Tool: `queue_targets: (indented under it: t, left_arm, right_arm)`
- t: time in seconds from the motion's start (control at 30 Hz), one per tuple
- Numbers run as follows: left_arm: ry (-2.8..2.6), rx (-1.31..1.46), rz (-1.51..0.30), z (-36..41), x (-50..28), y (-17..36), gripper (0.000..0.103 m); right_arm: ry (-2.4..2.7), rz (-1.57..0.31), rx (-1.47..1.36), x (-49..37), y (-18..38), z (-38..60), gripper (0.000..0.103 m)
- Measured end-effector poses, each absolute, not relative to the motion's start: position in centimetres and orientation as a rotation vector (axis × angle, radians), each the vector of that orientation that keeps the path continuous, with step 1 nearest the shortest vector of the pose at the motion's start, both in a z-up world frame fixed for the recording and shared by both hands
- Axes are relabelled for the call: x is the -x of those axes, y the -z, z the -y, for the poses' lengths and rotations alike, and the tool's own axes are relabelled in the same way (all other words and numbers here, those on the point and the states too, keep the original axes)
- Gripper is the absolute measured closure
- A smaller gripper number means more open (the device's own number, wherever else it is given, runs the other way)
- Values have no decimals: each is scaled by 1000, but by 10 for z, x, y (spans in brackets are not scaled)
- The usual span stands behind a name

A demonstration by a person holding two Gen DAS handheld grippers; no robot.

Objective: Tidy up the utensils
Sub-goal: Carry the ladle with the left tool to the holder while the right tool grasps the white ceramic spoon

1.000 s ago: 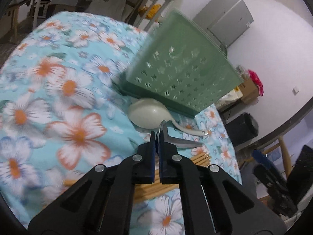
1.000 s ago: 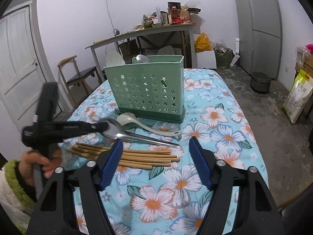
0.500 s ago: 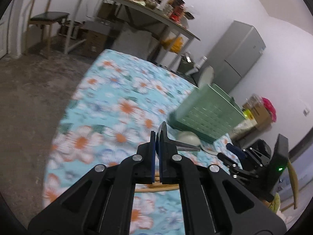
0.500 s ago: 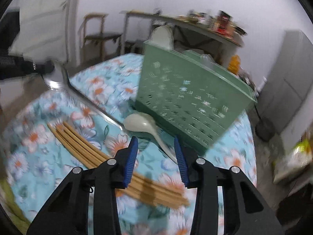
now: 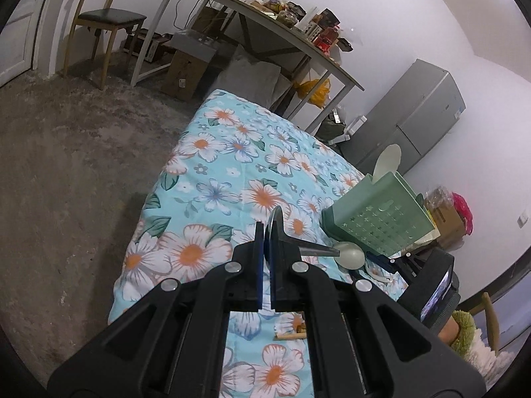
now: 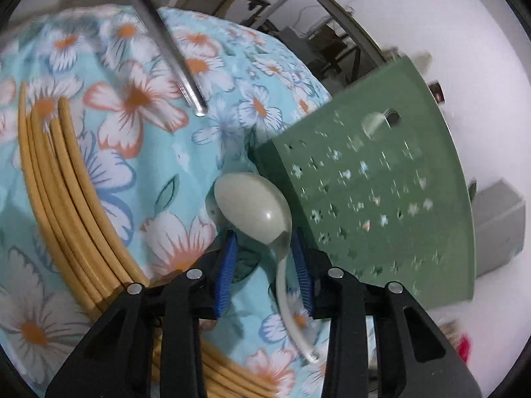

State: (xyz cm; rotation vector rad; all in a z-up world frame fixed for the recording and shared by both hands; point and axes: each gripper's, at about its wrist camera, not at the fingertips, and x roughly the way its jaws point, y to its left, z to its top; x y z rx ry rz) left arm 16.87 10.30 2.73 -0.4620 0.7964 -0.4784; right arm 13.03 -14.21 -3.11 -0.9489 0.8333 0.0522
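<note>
Surroundings of the work area, seen from both wrist cameras.
A floral cloth covers the bench; beyond it stand a wooden chair by the wall, a long cluttered table with cardboard boxes beneath, a yellow bag, and a grey refrigerator on the concrete floor.

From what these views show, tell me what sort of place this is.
Probably a plain room in a home, used for storage: a grey fridge, a cluttered work table, a wooden chair, cardboard boxes on bare floor.
</note>
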Motion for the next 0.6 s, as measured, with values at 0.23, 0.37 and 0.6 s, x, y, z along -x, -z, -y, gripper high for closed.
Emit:
queue_targets:
  t: [0.23, 0.37, 0.6]
  left_arm:
    - [478, 479, -798, -107, -171, -23, 102]
    - [478, 480, -797, -108, -172, -23, 102]
    - [473, 471, -787, -110, -171, -25, 102]
  right_arm:
    - [-74, -783, 1080, -132, 36, 122, 73]
    - [-68, -770, 1083, -137, 38, 114, 74]
    - [-25, -690, 985, -127, 16, 116, 96]
